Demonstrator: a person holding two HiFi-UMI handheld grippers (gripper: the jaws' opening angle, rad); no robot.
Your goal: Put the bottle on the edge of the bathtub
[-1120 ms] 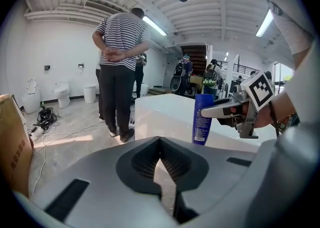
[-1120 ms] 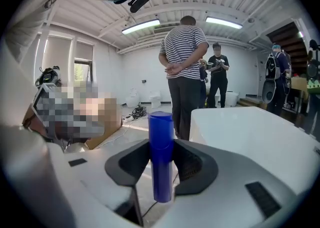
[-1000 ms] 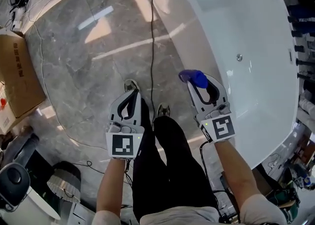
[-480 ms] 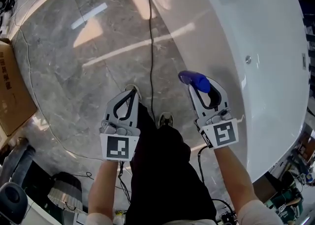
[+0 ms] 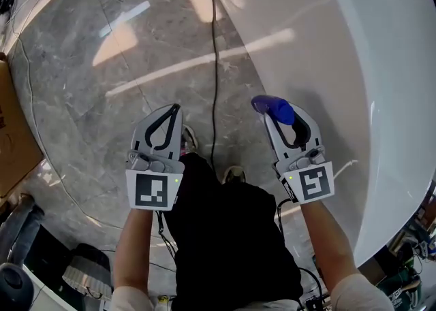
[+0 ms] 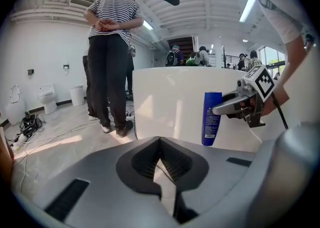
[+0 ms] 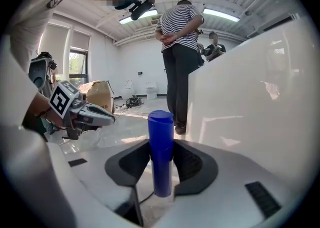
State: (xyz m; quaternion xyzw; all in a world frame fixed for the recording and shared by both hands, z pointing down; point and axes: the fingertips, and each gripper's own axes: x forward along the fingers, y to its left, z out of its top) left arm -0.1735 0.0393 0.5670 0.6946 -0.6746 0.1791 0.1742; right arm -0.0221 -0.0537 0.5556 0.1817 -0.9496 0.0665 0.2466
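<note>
Our right hand-held gripper (image 5: 278, 118) is clamped on the blue bottle (image 7: 161, 147), which stands upright between its jaws. The left hand-held gripper (image 5: 174, 111) has its jaws together on nothing and is farther from the bathtub (image 5: 327, 64). The tub's white wall rises just right of the bottle and its edge (image 6: 180, 70) sits higher than the bottle's top, so we judge the move goes up and rightward.

The bottle (image 7: 161, 152) is deep blue. The bathtub (image 5: 381, 64) is glossy white. The floor (image 5: 102, 85) is grey veined marble. The left gripper (image 5: 174, 108) and right gripper (image 5: 283, 113) are light grey with black pads and black-and-white square markers. A bystander's shirt (image 6: 112, 15) is striped black and white.
</note>
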